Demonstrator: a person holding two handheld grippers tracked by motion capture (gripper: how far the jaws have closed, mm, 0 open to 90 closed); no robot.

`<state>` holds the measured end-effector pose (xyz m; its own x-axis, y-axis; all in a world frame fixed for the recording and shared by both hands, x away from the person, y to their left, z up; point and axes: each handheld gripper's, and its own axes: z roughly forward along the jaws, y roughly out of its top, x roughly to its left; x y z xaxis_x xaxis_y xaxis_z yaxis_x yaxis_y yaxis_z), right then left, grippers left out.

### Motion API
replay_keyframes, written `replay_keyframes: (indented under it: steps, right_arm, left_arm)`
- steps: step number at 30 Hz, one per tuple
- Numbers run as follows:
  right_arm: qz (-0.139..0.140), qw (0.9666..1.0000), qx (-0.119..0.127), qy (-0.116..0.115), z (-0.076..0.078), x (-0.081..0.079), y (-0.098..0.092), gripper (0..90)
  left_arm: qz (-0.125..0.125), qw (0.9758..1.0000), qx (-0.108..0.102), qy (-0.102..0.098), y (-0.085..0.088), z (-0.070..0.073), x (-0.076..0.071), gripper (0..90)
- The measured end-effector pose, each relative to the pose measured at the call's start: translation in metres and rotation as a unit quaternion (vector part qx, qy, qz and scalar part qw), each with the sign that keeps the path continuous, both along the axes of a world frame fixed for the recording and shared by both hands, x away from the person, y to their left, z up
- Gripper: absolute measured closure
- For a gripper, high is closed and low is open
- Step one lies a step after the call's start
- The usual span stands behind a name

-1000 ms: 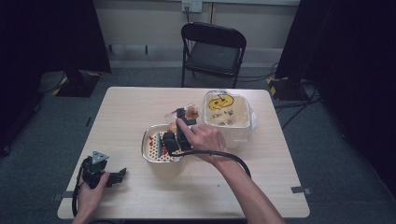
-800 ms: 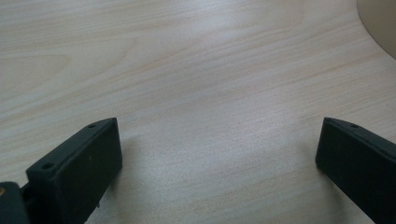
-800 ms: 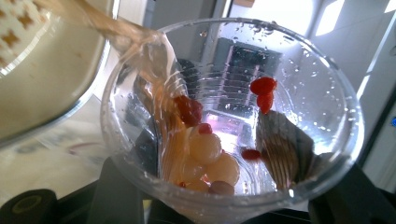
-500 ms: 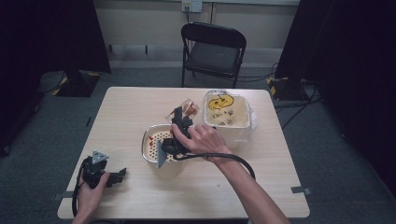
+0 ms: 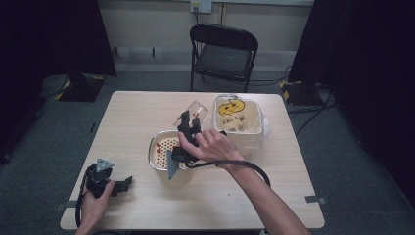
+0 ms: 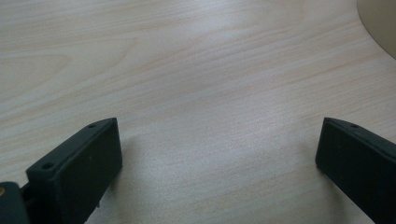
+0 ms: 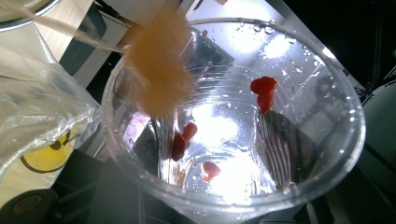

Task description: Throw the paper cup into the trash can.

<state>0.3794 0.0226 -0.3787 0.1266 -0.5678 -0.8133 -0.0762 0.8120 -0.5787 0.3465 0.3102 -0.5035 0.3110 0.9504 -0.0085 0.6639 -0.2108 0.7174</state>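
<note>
Clear plastic cup [image 5: 194, 113], clamped in the right gripper [image 5: 188, 128], now tips higher above the perforated metal strainer bowl [image 5: 164, 149]; red bits [image 7: 264, 88] still cling inside. Left gripper [image 5: 105, 182] rests apart-jawed, well left.

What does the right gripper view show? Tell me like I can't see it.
A clear plastic cup, wet inside, seen from its open mouth. A few red bits stick to its inner wall and bottom. A crinkly clear bag lies at the left.
</note>
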Motion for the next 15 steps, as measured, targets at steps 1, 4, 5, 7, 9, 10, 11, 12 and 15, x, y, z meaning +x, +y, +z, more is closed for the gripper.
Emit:
replay_keyframes:
  steps: [1, 4, 5, 7, 9, 10, 11, 12, 15]
  right_arm:
    - [0.003, 1.0, -0.004, -0.006, 0.001, 0.0, 0.0, 47.9]
    - [0.009, 0.9998, -0.013, -0.015, 0.002, -0.003, 0.001, 48.0]
    - [0.01, 0.9997, -0.016, -0.017, 0.003, -0.003, 0.002, 48.0]
    - [0.012, 0.9997, -0.017, -0.017, 0.005, -0.004, 0.004, 48.0]
    - [0.007, 0.9999, -0.001, -0.009, 0.007, -0.004, 0.005, 48.0]
    - [0.004, 0.9999, 0.011, -0.001, 0.009, -0.003, 0.005, 48.0]
    - [0.003, 0.9997, 0.022, 0.008, 0.01, -0.003, 0.006, 48.0]
    - [0.002, 0.9989, 0.043, 0.019, 0.011, -0.002, 0.005, 48.0]
    - [-0.001, 0.9906, 0.122, 0.061, 0.018, -0.001, 0.004, 48.2]
  left_arm:
    - [0.0, 1.0, 0.0, 0.0, 0.0, 0.0, 0.0, 0.0]
    - [0.0, 1.0, 0.0, 0.0, 0.0, 0.0, 0.0, 0.0]
    - [0.0, 1.0, 0.0, 0.0, 0.0, 0.0, 0.0, 0.0]
    - [-0.001, 1.0, 0.002, 0.001, 0.0, 0.0, 0.0, 0.0]
    - [0.0, 1.0, 0.0, 0.0, 0.0, 0.0, 0.0, 0.0]
    - [0.0, 1.0, 0.0, 0.0, 0.0, 0.0, 0.0, 0.0]
    - [-0.001, 1.0, 0.001, 0.001, 0.0, 0.0, 0.0, 0.0]
    - [0.0, 1.0, 0.0, 0.0, 0.0, 0.0, 0.0, 0.0]
    - [0.0, 1.0, 0.001, 0.0, 0.0, 0.0, 0.0, 0.0]
